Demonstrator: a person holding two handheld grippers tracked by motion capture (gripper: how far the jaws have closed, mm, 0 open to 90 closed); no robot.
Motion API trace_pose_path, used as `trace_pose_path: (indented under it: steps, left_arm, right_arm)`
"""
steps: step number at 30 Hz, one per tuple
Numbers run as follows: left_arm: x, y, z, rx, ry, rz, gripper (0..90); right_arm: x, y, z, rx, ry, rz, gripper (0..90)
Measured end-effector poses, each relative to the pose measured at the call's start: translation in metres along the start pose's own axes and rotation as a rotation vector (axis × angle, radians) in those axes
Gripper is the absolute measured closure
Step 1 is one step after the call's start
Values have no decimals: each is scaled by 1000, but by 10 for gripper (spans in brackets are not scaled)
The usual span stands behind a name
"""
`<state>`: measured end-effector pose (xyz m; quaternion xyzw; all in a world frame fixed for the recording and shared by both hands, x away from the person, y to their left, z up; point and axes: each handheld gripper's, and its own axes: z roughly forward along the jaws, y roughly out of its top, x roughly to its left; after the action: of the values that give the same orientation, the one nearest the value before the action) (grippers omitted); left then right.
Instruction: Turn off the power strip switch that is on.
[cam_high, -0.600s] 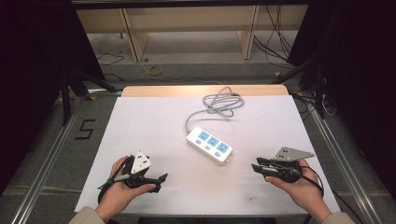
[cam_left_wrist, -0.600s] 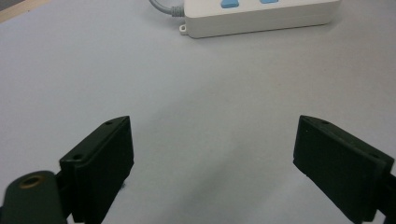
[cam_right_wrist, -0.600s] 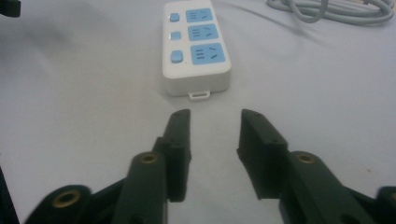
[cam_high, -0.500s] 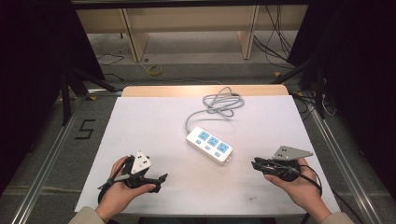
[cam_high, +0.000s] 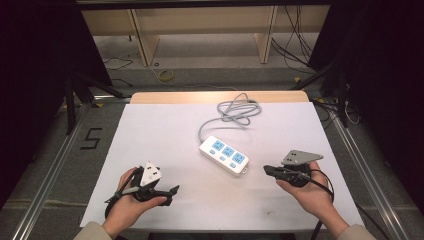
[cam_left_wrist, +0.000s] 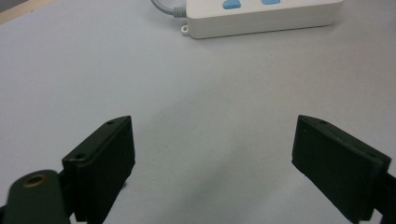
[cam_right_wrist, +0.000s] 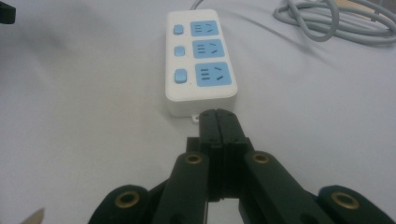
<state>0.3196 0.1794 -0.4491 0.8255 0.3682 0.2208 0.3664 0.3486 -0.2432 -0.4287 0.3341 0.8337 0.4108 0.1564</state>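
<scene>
I have the power strip (cam_high: 224, 155) lying flat near the middle of the desk (cam_high: 165, 135), set at a slant, its three blue sockets facing up. Its grey cord (cam_high: 235, 112) runs off the far end and lies in a loose coil toward the back edge of the desk. My right claw (cam_high: 268, 170) is clenched, its jaws pressed together with nothing between them, and it points at the near end of the strip; in the right gripper view the tips (cam_right_wrist: 218, 122) sit just short of that end, and I cannot tell whether they touch. My left claw (cam_high: 172, 190) is released, jaws wide apart over bare desk, well apart from the strip (cam_left_wrist: 261, 16), holding nothing.
</scene>
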Motion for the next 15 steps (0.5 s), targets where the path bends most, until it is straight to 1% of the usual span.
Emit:
trace_pose_path:
  steps: [5,8,11,15]
  left_arm:
    - [0,0,0,1,0,1,134]
    - [0,0,0,0,1,1,135]
    - [0,0,1,2,-1,2,138]
    - [0,0,0,-2,-4,2,141]
  right_arm:
    - [1,7,3,12,14,10,900]
    - [1,10,4,13,15,8,900]
    - [0,14,9,30,30,8,900]
    - [0,15,13,41,36,3,900]
